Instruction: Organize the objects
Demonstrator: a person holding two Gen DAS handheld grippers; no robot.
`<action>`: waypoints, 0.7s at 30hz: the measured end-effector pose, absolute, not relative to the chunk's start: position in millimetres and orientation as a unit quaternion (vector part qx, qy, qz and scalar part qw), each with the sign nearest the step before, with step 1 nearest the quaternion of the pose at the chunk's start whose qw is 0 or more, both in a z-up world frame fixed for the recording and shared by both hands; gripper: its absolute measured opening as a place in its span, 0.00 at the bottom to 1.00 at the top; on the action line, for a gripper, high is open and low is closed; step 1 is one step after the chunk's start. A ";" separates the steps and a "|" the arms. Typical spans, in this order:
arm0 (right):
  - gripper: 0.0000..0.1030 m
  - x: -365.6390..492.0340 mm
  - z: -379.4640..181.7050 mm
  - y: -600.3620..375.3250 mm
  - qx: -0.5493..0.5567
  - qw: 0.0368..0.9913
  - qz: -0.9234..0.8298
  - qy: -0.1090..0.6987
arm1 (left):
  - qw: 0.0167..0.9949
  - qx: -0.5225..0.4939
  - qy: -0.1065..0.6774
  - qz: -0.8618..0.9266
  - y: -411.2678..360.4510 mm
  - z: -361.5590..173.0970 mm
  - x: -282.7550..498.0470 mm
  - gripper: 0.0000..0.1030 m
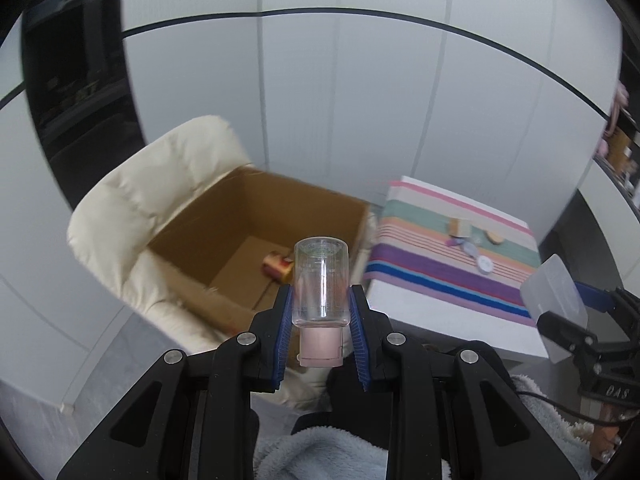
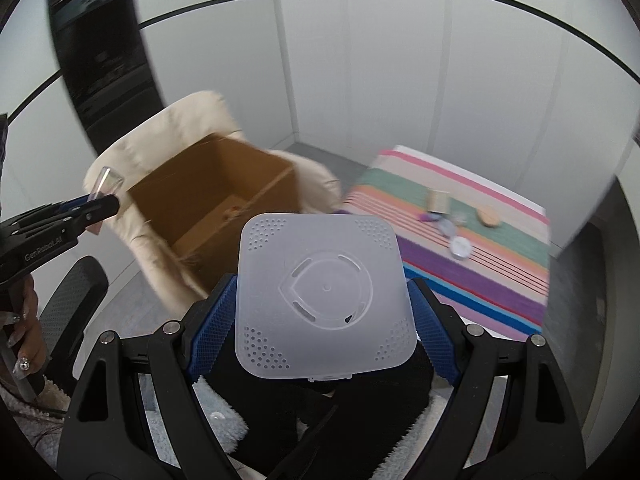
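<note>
— Bottle [image 1: 320, 280], clear with a pink cap, sat clamped in the left gripper [image 1: 320, 312] fingers, facing the cardboard box [image 1: 256, 224].

— Right gripper [image 2: 322, 312] fingers clamped the frosted lid [image 2: 322, 300], box [image 2: 216, 196] ahead. Best to hold each over the opening before letting go.

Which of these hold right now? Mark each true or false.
1. The left gripper holds a clear bottle with a pink cap. True.
2. The right gripper is empty. False: it grips a translucent square lid.
3. The cardboard box sits on a cream chair. True.
4. The box is empty. False: a red-and-yellow item lies inside.
5. Small items remain on the striped table. True.
</note>
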State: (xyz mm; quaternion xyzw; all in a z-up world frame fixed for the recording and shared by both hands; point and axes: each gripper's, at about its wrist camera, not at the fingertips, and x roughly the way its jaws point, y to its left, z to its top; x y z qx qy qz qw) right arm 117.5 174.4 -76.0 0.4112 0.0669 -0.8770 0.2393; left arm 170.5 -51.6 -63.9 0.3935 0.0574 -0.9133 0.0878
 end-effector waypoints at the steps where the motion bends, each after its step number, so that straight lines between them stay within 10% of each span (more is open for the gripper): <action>1: 0.83 118.4 -77.5 167.0 0.411 0.248 -0.874 0.070 | 0.097 0.396 0.059 -0.911 -57.0 -66.0 171.2 0.27; 21: 0.83 63.2 -115.0 60.3 0.421 0.354 -0.829 0.104 | 0.153 0.450 0.081 -0.876 -122.7 -106.5 113.2 0.27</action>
